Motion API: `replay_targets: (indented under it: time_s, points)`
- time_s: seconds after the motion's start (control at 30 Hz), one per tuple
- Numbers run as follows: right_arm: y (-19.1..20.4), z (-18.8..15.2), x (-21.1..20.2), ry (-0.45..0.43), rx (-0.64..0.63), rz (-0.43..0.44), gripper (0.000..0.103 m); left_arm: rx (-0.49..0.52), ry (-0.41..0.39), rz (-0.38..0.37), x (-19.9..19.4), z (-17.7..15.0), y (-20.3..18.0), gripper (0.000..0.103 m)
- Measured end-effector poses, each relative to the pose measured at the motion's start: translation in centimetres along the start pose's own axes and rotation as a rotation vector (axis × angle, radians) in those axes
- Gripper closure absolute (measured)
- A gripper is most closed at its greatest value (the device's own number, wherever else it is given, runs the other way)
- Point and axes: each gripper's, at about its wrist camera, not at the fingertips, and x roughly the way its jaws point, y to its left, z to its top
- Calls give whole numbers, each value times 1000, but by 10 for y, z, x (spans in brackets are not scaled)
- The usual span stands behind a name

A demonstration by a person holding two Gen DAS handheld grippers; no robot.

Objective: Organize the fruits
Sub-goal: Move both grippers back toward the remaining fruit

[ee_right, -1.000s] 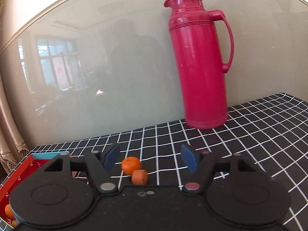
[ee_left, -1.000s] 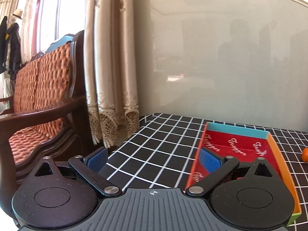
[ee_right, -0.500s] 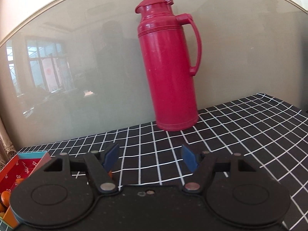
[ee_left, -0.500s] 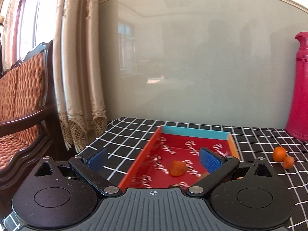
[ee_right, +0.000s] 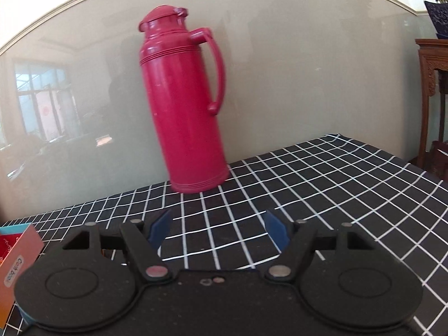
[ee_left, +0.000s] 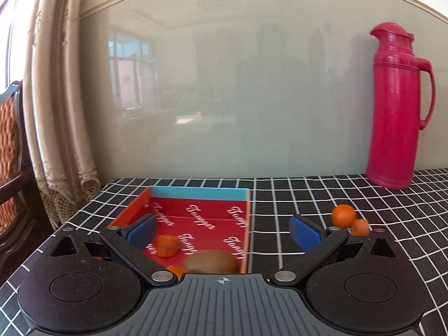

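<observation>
Two fruits sit loose on the worktop (ee_left: 322,196) in the left wrist view: a round orange (ee_left: 343,216) and, touching it on the near right side, a small orange cube-shaped piece (ee_left: 360,227), both to the right of the tray and just beyond the right finger. The left gripper (ee_left: 222,228) stands with its jaws wide apart and nothing between the blue pads (ee_left: 141,229). Between and below the fingers lies the red tray (ee_left: 196,196) with a turquoise far wall and white script on its floor. Inside it are an orange piece (ee_left: 167,246) near the left pad, a brown kiwi (ee_left: 211,261) at the near edge, and a sliver of another orange fruit (ee_left: 175,270) partly hidden by the gripper body. A tall red thermos (ee_left: 396,106) stands upright at the far right against the glossy wall panel (ee_left: 224,98). A curtain (ee_left: 53,98) and a wooden chair (ee_left: 11,154) are at the left.

In the right wrist view, the right gripper (ee_right: 218,228) has its jaws parted and empty over the black checked cloth. The thermos (ee_right: 186,106) rises straight ahead at the far edge. A corner of the tray (ee_right: 16,254) shows at the near left; its fruits are out of sight here. A carved wooden stand (ee_right: 432,84) is at the far right.
</observation>
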Motion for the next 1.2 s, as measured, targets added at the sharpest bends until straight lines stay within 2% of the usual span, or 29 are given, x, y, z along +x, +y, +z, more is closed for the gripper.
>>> replay_targets:
  time_s: [0.5, 0.9, 1.1, 1.2]
  points:
    - [-53, -4, -6, 1, 38, -83, 30, 52, 11, -126, 9, -5, -74, 3]
    - [-97, -8, -7, 4, 38, -208, 30, 58, 70, -218, 37, -9, -129, 3]
    - [-87, -10, 4, 28, -8, -194, 30, 64, 86, -237, 43, -17, -153, 5]
    - [-72, -12, 10, 32, -47, -166, 30, 65, 107, -247, 48, -19, -160, 16]
